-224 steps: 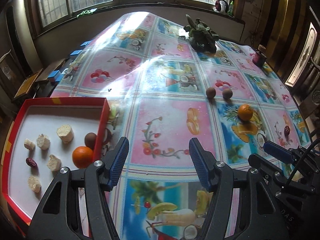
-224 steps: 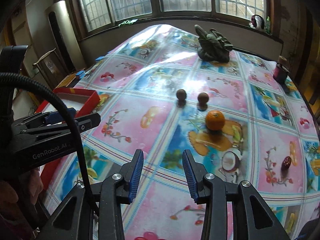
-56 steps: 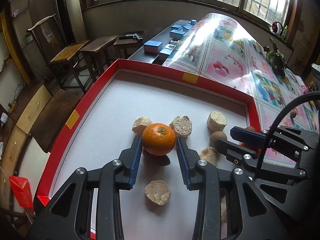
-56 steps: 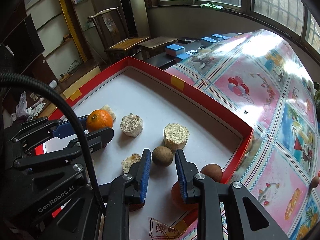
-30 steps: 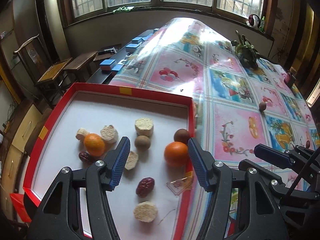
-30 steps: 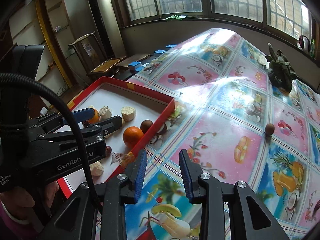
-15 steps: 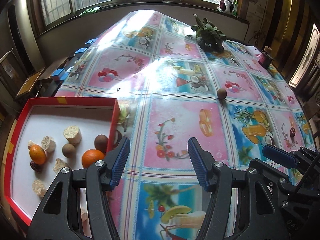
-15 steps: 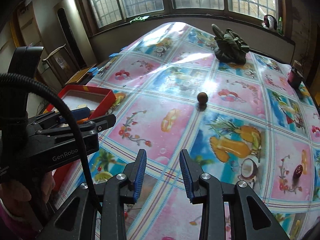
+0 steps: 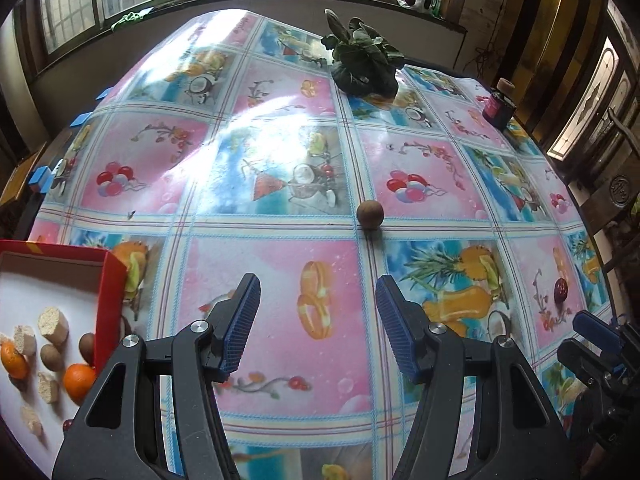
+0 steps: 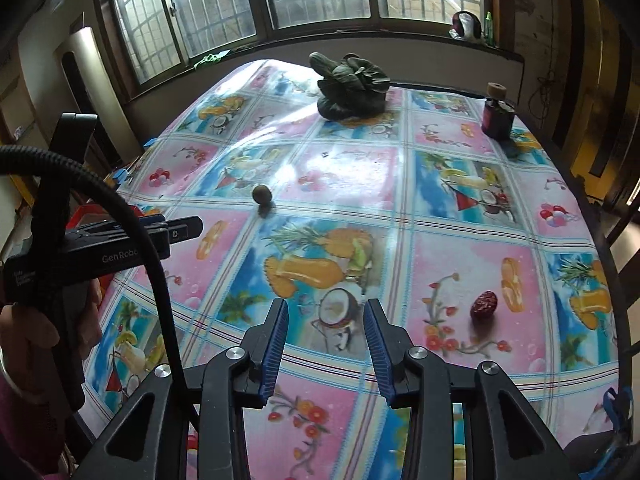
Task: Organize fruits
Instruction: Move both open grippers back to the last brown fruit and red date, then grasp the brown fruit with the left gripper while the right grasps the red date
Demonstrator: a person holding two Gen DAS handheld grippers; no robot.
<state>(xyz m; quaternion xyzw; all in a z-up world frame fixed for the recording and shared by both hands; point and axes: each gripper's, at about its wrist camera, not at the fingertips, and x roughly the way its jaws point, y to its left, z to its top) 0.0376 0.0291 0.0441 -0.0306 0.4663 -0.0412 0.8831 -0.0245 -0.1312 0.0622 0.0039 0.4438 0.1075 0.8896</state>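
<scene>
A small brown round fruit (image 9: 370,213) lies on the flowered tablecloth ahead of my left gripper (image 9: 316,312), which is open and empty; it also shows in the right wrist view (image 10: 262,195). A dark red date (image 10: 483,303) lies to the right of my right gripper (image 10: 325,330), which is open and empty; the date shows at the right in the left wrist view (image 9: 560,290). The red tray (image 9: 110,280) at the left holds two oranges (image 9: 78,378), brown fruits and pale chunks.
A dark green leafy bundle (image 10: 352,88) lies at the far side of the table. A dark red jar (image 10: 497,114) stands at the far right. Windows run along the back wall. Chairs stand beyond the table's right edge.
Both grippers have swung right, away from the tray and over the tablecloth. The tray has slid to the left edge of the left view. Both stay open and empty.
</scene>
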